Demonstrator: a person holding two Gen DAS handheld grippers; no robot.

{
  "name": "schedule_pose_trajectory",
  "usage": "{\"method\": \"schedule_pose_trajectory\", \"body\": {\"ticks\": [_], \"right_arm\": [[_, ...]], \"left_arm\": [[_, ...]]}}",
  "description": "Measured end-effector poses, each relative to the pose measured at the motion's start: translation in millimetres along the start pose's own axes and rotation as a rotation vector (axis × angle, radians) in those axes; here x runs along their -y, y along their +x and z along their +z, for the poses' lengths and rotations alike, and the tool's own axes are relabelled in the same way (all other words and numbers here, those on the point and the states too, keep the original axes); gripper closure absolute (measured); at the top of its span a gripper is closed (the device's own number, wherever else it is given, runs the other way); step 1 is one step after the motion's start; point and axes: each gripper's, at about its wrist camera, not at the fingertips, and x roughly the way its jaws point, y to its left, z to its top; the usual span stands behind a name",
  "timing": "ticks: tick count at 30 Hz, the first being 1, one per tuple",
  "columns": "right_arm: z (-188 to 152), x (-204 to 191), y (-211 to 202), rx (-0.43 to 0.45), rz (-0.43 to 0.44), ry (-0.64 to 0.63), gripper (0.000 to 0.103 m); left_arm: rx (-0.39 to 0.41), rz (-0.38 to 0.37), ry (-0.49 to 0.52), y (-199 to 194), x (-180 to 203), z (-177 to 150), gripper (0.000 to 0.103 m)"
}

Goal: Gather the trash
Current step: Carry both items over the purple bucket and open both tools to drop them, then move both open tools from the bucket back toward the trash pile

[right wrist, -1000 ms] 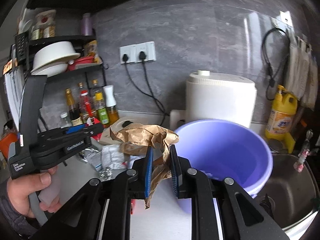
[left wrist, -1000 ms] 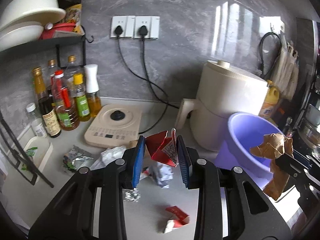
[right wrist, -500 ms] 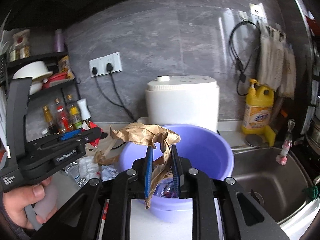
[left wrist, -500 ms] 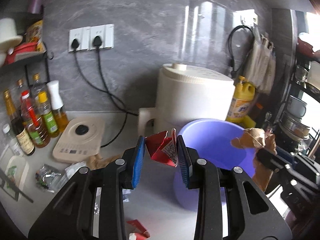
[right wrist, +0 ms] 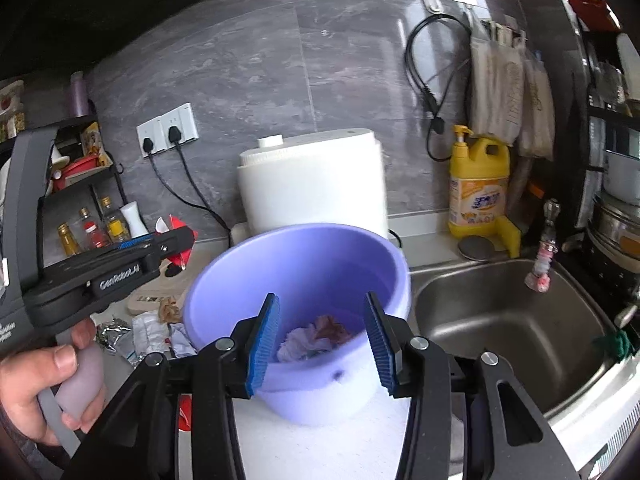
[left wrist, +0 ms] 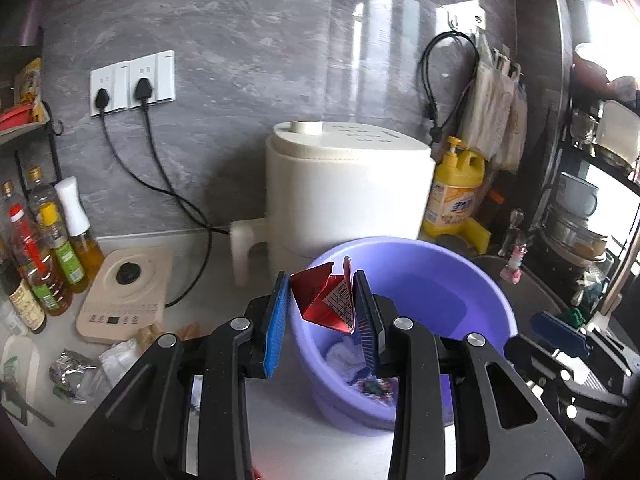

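Left tool (left wrist: 322, 310) clamped on red carton scrap (left wrist: 326, 300); right tool (right wrist: 320, 338) just opened, empty, above purple basin (right wrist: 224, 280).

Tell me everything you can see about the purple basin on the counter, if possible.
The purple basin is a round, deep tub of smooth lilac plastic, standing upright on the pale counter, beside the steel sink and in front of the white appliance. Inside lie crumpled white and brownish scraps and a colourful wrapper. No gripper touches it; the left gripper holds a red carton piece above its rim.
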Motion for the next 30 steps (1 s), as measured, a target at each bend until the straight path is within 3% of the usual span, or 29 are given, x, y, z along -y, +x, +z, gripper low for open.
{"method": "schedule_pose_trajectory", "body": {"ticks": [5,7,11,14,22,25,30], "right_arm": [[-2.7,7.5,-7.8,0.0,-0.034,0.011,0.059],[-3.4,8.3,-9.9,-0.001,-0.041,0.011,0.058],[-6.4,6.9,-11.2,-0.009,-0.052,0.014,0.058],[-7.0,2.5,-11.4,-0.011,-0.051,0.012,0.058],[-10.6,-34.8,-8.7,-0.002,0.029,-0.041,0.047],[-13.2,-54.4,-7.3,0.002,0.072,-0.072,0.041],[-15.7,-83.5,-0.6,-0.005,0.141,-0.106,0.04]], "left_arm": [[-0.031,-0.116,0.027,11.5,18.7,4.1,0.065],[-0.023,-0.117,0.039,11.8,22.5,4.1,0.041],[-0.01,-0.108,0.025,8.1,15.0,3.8,0.04],[-0.014,-0.078,0.007,4.4,0.3,0.9,0.038],[-0.009,0.024,-0.054,-20.2,-48.0,-16.0,0.015],[-0.015,0.066,-0.066,-28.5,-62.6,-21.7,0.011],[0.001,0.149,-0.11,-49.8,-94.2,-28.7,0.008]]}}
